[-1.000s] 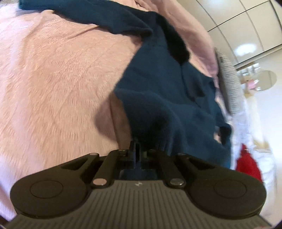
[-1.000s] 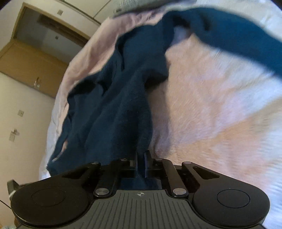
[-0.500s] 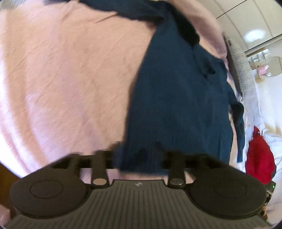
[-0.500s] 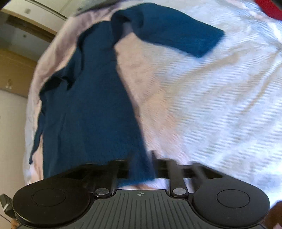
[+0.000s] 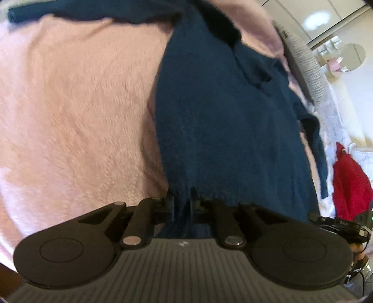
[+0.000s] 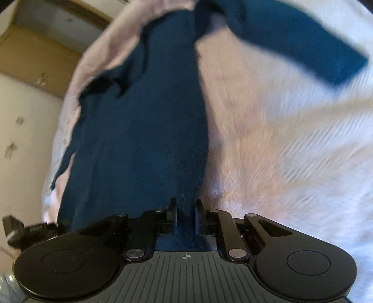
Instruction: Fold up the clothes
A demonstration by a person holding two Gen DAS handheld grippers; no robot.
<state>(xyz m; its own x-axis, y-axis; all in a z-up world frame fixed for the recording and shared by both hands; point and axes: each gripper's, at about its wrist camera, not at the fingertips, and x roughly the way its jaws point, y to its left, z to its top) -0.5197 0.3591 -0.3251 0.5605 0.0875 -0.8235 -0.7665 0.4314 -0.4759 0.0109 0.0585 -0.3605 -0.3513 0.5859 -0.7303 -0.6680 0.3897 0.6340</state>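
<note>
A dark teal knit sweater [image 5: 228,121] lies lengthwise on a pink fuzzy blanket [image 5: 77,111], its hem nearest me. My left gripper [image 5: 182,198] is shut on the hem's left corner. In the right wrist view the same sweater [image 6: 144,130] runs away from my right gripper [image 6: 185,207], which is shut on the hem's right corner. One sleeve [image 6: 298,39] lies out to the upper right. The other sleeve [image 5: 70,14] stretches along the top left in the left wrist view. The neckline is at the far end.
A red garment [image 5: 349,184] lies at the right edge of the bed. A grey knit pillow [image 5: 305,60] sits at the far right, with a round mirror [image 5: 352,57] behind it. A wooden wardrobe [image 6: 35,53] and a cream wall stand to the left of the bed.
Both grippers have pulled the hem back toward me, and the bunched sweater now lies stretched flat. The sleeve seen from the right has swung outward.
</note>
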